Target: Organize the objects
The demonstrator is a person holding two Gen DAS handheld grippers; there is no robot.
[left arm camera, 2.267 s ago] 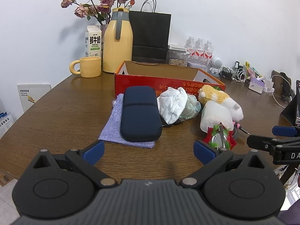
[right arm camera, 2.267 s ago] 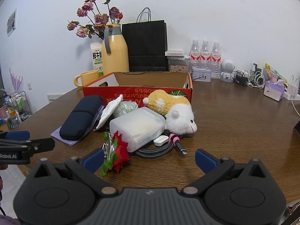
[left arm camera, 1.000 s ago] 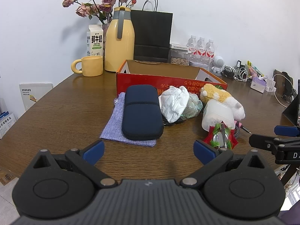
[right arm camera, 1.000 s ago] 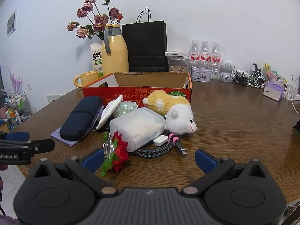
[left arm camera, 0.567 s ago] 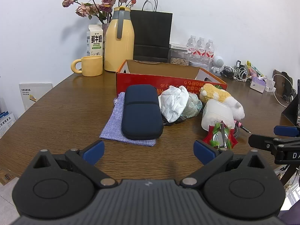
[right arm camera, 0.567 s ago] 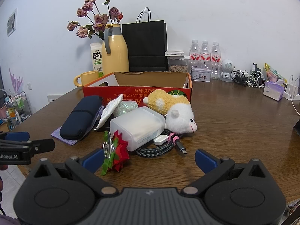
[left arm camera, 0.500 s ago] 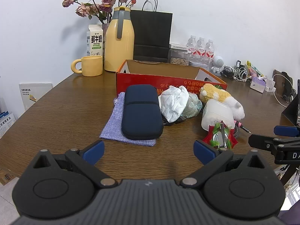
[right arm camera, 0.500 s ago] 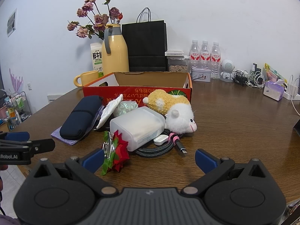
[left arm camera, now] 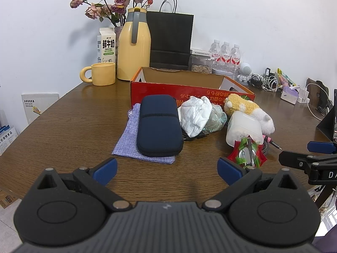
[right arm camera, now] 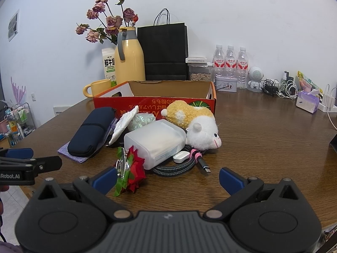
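Nothing is picked yet: both grippers, left (left arm camera: pixel 166 169) and right (right arm camera: pixel 167 176), hover with jaws released and empty; next, grasp the case (left arm camera: pixel 158 124) for the box (left arm camera: pixel 189 88).

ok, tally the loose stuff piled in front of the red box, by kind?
Soft toys: 1, yellow-and-white plush hamster
Cases: 1, navy zip case
Cloth pouches: 1, lilac woven pouch
Plastic containers: 1, translucent white box
Cables: 1, braided grey cable
Wads: 2, white crumpled paper, clear crumpled plastic
Decorations: 1, red fabric flower
Total: 8
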